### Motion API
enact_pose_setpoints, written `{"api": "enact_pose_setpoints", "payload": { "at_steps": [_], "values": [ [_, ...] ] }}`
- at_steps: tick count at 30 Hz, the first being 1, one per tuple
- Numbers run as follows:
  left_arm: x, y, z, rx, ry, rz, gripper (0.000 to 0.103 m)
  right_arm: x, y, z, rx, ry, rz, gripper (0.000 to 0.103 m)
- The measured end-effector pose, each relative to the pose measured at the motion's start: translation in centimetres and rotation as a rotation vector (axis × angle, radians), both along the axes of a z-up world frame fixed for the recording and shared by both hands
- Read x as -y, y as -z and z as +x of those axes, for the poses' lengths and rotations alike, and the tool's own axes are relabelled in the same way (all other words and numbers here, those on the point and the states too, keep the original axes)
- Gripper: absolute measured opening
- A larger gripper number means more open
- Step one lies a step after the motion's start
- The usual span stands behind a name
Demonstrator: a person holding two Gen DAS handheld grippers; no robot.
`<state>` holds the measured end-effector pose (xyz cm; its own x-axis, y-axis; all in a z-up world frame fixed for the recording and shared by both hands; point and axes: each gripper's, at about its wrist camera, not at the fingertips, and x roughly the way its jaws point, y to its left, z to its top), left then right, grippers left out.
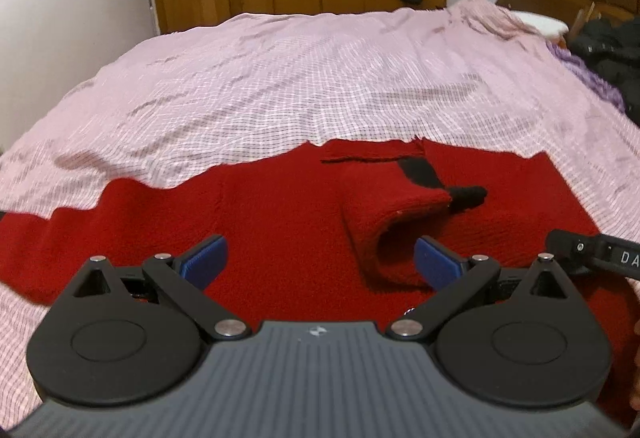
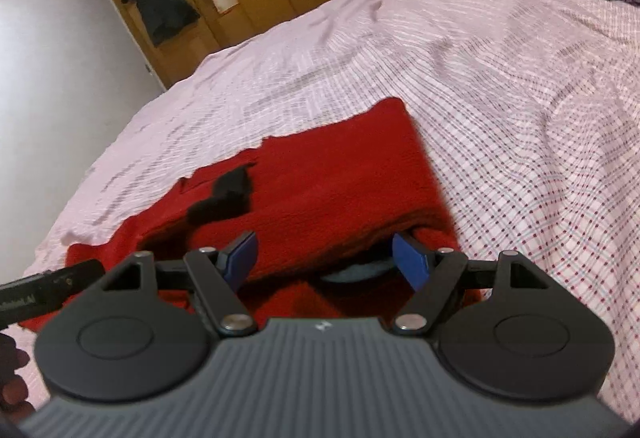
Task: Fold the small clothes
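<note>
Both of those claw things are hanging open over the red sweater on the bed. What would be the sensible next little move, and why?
Probably lower the right gripper and close its fingers on the sweater edge just ahead. Both grippers are open and hold nothing, and the sweater still lies partly spread on the bedsheet, so a fold needs a grip first.

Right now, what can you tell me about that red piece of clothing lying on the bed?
The red garment is a fuzzy, fleece-like piece spread across the pink checked bedsheet. One part is folded over on top, forming a raised flap with an open, tunnel-like edge. Black trim shows near its far edge, beside a slit; what that trim is I cannot tell. In the right wrist view, something bluish peeks out under a lifted layer at the near edge. Both grippers hover open just above it, gripping nothing.
</note>
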<state>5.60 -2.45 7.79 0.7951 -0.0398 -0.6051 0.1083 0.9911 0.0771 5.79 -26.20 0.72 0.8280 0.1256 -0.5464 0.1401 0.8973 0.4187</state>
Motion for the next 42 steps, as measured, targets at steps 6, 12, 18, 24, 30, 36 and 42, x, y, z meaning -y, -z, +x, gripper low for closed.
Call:
{"api": "enact_pose_setpoints", "payload": {
  "at_steps": [6,12,18,24,30,36,42],
  "values": [
    [2.7,1.2,2.4,0.017,0.046,0.068,0.103,-0.4,1.1,0.3,0.014,-0.013,-0.05,0.075],
    [6.7,3.3,6.1,-0.019,0.115,0.236,0.094,-0.6,1.4,0.4,0.015,-0.02,-0.071,0.075],
    [8.0,4.9,7.4,0.007,0.195,0.271,0.067,-0.6,1.9,0.3,0.028,-0.023,-0.07,0.075],
    [6.7,4.2,7.3,0.034,0.168,0.137,0.02,-0.6,2.1,0.1,0.036,-0.027,-0.075,0.075],
    [2.1,2.7,6.8,0.051,-0.025,-0.019,0.018,-0.6,2.1,0.1,0.038,-0.029,-0.072,0.075],
    [-2.1,4.6,6.9,-0.067,-0.133,-0.136,0.027,-0.6,2.2,0.1,0.04,-0.032,-0.075,0.076],
    [-4.9,5.2,5.1,-0.106,-0.138,-0.232,0.045,-0.7,2.1,0.1,0.034,-0.038,-0.08,0.076]
  ]
}}
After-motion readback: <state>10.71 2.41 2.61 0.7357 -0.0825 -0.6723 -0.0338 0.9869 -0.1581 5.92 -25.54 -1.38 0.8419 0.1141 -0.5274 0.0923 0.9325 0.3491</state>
